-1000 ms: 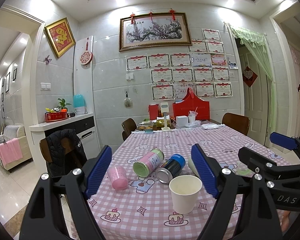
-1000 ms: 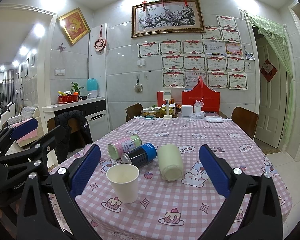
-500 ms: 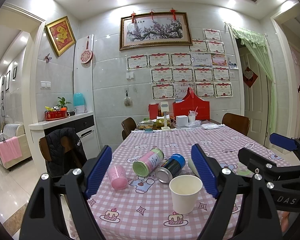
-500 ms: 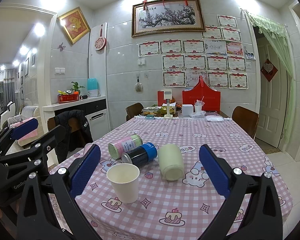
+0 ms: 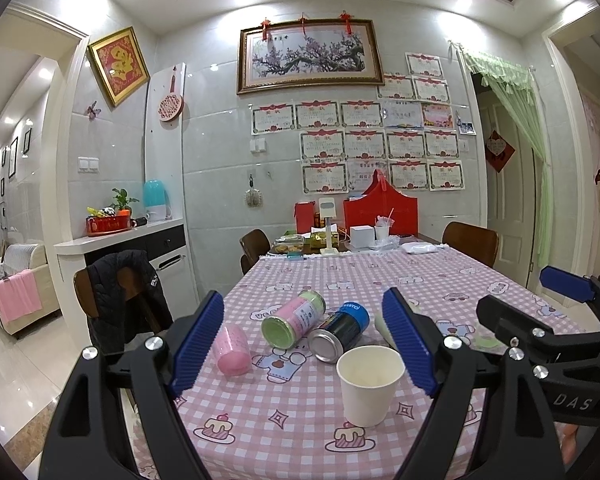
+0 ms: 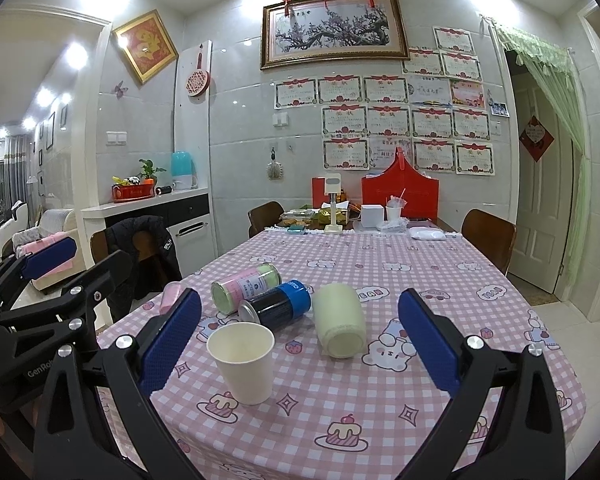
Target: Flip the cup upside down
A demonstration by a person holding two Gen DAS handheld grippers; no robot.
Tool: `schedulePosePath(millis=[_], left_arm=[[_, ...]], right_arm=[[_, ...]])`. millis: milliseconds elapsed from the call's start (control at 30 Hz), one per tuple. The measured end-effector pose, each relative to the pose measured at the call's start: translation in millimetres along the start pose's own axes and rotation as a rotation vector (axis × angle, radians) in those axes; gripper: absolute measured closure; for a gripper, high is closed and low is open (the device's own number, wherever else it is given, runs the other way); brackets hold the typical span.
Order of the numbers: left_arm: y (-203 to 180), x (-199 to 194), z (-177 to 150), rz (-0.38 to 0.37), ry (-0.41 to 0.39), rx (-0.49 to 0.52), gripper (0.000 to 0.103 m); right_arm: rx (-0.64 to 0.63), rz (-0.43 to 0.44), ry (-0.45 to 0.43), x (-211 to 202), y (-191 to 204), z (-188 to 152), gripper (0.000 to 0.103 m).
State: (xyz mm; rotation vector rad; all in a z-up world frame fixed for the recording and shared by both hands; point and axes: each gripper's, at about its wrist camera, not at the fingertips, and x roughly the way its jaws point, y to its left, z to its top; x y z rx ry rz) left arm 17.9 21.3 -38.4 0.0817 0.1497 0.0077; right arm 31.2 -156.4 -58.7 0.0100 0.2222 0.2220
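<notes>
A white paper cup (image 5: 368, 385) stands upright, mouth up, on the pink checked tablecloth near the table's front edge; it also shows in the right wrist view (image 6: 244, 363). My left gripper (image 5: 303, 344) is open and empty, held back from the cup, which sits just inside its right finger. My right gripper (image 6: 300, 340) is open and empty, with the cup near its left finger. Each gripper shows at the edge of the other's view.
Lying behind the cup are a pink-and-green can (image 5: 294, 318), a dark blue can (image 5: 339, 337), a pale cream jar (image 6: 339, 325) and a small pink cup (image 5: 232, 349). Boxes and clutter stand at the table's far end (image 5: 379, 216). Chairs (image 5: 120, 296) flank the table.
</notes>
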Motion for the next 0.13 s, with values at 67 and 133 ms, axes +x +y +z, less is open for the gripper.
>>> schedulePosePath(millis=[67,133], left_arm=[[-1.8,3.9,0.8,-0.003,0.007,0.000,0.023],[-2.2,6.1,-0.6,-0.007,0.013,-0.002,0.023]], right_arm=[[0.001,-0.003,0.006,1.4,-0.3,0.2,0.008],[0.002,-0.006,0.011,2.2,-0.5,0.1,0.008]])
